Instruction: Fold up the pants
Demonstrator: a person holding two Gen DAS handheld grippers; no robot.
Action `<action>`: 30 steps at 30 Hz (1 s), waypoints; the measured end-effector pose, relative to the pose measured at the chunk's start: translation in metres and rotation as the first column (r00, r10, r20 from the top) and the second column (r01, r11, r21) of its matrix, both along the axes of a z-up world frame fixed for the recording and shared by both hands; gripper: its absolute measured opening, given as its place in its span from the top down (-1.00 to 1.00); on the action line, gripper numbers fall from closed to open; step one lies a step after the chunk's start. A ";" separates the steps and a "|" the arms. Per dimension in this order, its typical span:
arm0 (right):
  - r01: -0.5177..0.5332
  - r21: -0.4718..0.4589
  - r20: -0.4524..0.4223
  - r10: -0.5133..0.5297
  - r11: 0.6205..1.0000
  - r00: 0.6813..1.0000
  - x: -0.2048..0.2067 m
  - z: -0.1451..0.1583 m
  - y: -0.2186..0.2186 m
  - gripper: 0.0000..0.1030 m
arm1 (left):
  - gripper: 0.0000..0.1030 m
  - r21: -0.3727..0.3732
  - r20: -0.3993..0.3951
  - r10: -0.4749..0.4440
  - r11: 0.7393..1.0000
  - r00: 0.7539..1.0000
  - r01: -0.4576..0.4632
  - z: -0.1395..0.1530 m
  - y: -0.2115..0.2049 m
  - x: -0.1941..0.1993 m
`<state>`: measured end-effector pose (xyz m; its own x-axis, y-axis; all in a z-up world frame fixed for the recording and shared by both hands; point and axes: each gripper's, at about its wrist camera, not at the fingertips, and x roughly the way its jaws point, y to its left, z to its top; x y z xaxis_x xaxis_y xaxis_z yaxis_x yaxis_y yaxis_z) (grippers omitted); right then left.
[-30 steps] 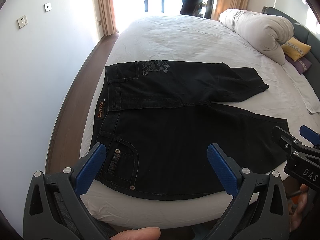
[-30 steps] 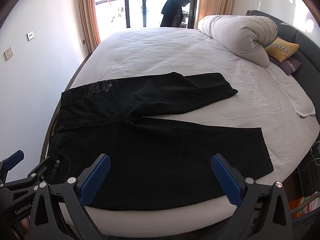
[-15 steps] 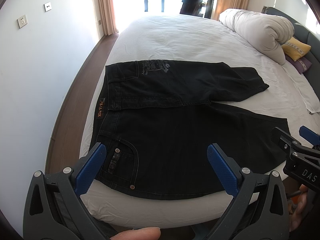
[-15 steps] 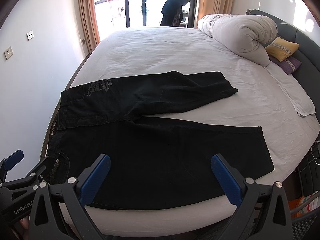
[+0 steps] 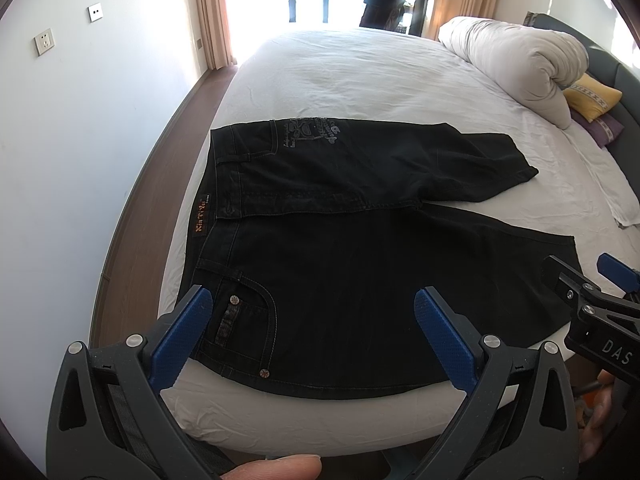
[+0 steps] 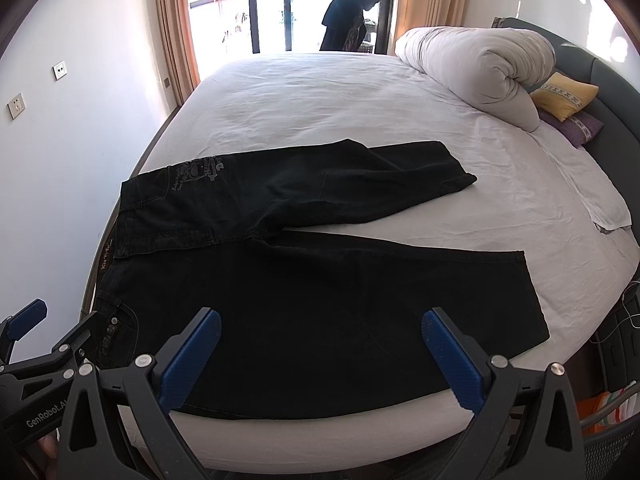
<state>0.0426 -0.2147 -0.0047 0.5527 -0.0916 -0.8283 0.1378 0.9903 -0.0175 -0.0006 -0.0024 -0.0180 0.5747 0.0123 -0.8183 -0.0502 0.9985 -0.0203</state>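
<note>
Black denim pants (image 5: 360, 248) lay spread flat near the front edge of a white-sheeted bed (image 5: 360, 80).

The stiff, dark cloth showed pale contrast stitching, metal rivets at a curved pocket, a grey print on the hip and an orange-lettered waist patch; the far leg angled away, the near one ran straight. The left gripper (image 5: 308, 336) and the right gripper (image 6: 320, 352) hovered above the near edge, blue-padded jaws spread wide, holding nothing. A rolled white duvet (image 6: 480, 68) sat by the headboard.
</note>
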 end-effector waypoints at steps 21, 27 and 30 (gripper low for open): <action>-0.002 0.004 -0.022 0.002 1.000 1.000 -0.001 -0.016 0.003 -1.00 | -1.00 -0.003 -0.014 0.001 1.000 1.000 -0.001 -0.016 0.001 0.000; -0.068 0.017 -0.020 0.068 0.998 0.997 0.013 -0.026 0.000 -1.00 | -1.00 0.040 0.043 -0.047 0.998 0.998 0.046 -0.024 0.004 0.014; -0.138 0.034 0.005 0.138 0.990 0.990 0.029 -0.026 -0.005 -1.00 | -1.00 0.012 0.038 -0.100 0.995 0.994 0.100 -0.030 0.016 0.040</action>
